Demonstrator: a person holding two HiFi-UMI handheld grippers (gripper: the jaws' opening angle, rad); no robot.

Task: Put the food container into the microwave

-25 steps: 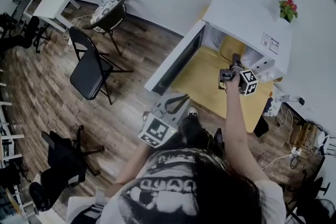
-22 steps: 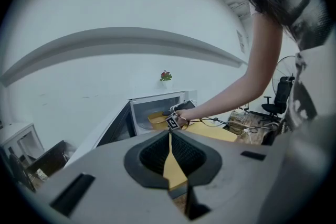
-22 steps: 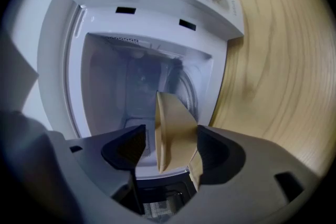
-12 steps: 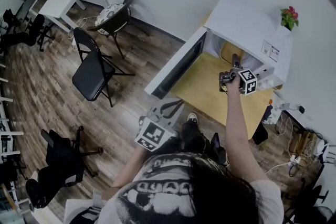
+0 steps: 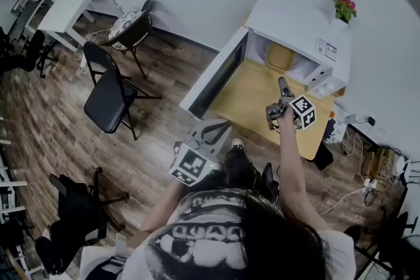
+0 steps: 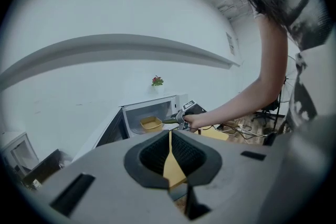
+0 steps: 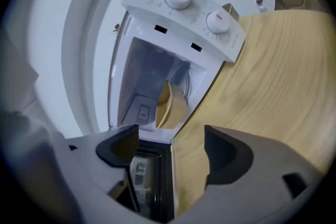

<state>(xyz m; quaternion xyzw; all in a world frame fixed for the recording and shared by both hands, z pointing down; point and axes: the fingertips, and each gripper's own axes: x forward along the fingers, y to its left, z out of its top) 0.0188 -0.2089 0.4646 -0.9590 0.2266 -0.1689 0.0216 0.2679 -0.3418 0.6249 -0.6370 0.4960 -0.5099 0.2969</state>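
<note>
The yellow food container [image 5: 281, 57] sits inside the white microwave [image 5: 295, 20], whose door [image 5: 213, 75] hangs open to the left. In the right gripper view the container [image 7: 170, 105] shows tilted in the cavity below the panel with two knobs [image 7: 184, 8]. My right gripper [image 5: 281, 90] hovers over the wooden table [image 5: 252, 98] in front of the opening, open and empty [image 7: 173, 149]. My left gripper [image 5: 213, 131] is held low near my body, its pads closed together [image 6: 170, 150] on nothing. The left gripper view also shows the container [image 6: 151, 124] and the right gripper [image 6: 181, 119].
A small red-flowered plant [image 5: 344, 8] stands on the microwave's top. A black folding chair [image 5: 108, 92], a second chair [image 5: 134, 23] and a white desk [image 5: 69, 0] stand to the left on the wood floor. Cables and a power strip [image 5: 377, 170] lie at the right.
My right gripper has drawn back from the microwave's opening toward me, over the table. The container stays inside. The left gripper has hardly moved.
</note>
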